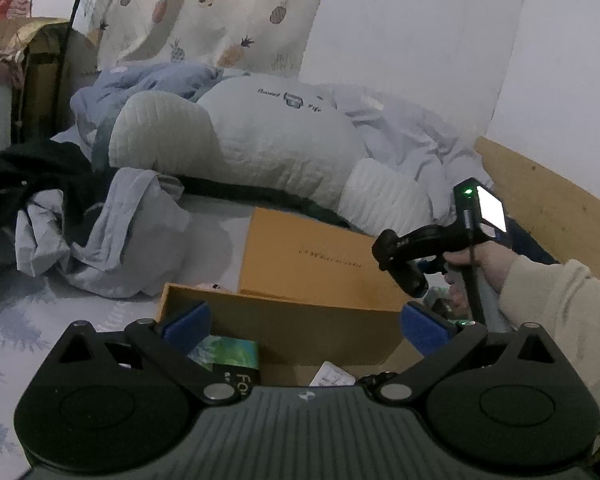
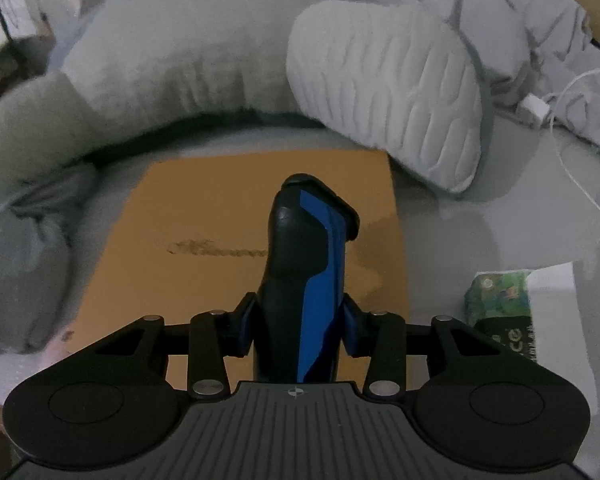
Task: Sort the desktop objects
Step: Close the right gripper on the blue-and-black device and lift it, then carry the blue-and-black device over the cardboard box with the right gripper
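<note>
My right gripper [image 2: 300, 320] clamps the black-and-blue shaver [image 2: 304, 264] above the box lid [image 2: 204, 216]; left gripper [image 1: 306, 322] hangs spread wide over the open box [image 1: 284, 320], leaving room.

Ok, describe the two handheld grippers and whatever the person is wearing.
Both grippers, left and right, are black, with ribbed grey bodies, round side housings, silver pivot pins and blue finger pads. The right unit carries a lit screen, a green LED and a black cable. The sleeve is cream.

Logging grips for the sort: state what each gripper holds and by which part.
Right gripper is shut on the black-and-blue shaver, clamped at its lower body. Left gripper is open and holds nothing.
</note>
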Tool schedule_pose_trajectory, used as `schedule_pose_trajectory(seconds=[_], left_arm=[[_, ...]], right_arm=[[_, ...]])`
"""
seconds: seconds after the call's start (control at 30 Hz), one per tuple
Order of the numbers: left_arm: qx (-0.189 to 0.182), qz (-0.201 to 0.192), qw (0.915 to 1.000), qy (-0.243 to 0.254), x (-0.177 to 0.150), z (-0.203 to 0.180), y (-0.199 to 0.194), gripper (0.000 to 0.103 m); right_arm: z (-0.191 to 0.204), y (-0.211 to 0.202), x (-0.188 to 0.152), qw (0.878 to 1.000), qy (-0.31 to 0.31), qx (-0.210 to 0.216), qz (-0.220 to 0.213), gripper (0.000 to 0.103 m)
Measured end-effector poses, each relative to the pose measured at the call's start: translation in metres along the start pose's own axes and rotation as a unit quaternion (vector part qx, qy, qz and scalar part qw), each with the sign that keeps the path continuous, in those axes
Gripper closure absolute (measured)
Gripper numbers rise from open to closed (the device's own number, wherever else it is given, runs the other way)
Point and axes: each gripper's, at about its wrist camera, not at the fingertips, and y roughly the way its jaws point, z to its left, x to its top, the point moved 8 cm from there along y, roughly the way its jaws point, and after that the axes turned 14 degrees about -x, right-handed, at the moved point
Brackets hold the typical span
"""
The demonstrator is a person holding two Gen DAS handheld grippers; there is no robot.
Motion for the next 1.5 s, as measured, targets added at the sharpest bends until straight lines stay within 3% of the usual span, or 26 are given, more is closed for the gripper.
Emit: schedule_pose_trajectory(seconds=[0.53,0.8,0.9,1.5], left_arm=[[-0.008,-0.038,0.9992,0.015,0.012,-0.032,-0.06,0.0],[0.007,-0.051,0.9987,0.006,0.015,-0.023,-0.088,0.0],[0.012,-0.058,0.9982,0.004,0.017,-0.019,-0.098,0.0],[0.03,-0.038,0.9988,-0.01,-0.007,-0.002,-0.113,0.0]], right_arm=[[-0.014,-0.148,0.003,0.995,0.005,0.068,-0.075,0.058],[-0.006,-0.208,-0.044,0.991,-0.02,0.106,-0.083,0.058],[0.004,-0.212,-0.062,0.99,-0.031,0.116,-0.074,0.058],[0.06,-0.137,-0.171,0.993,-0.076,0.076,0.054,0.058]])
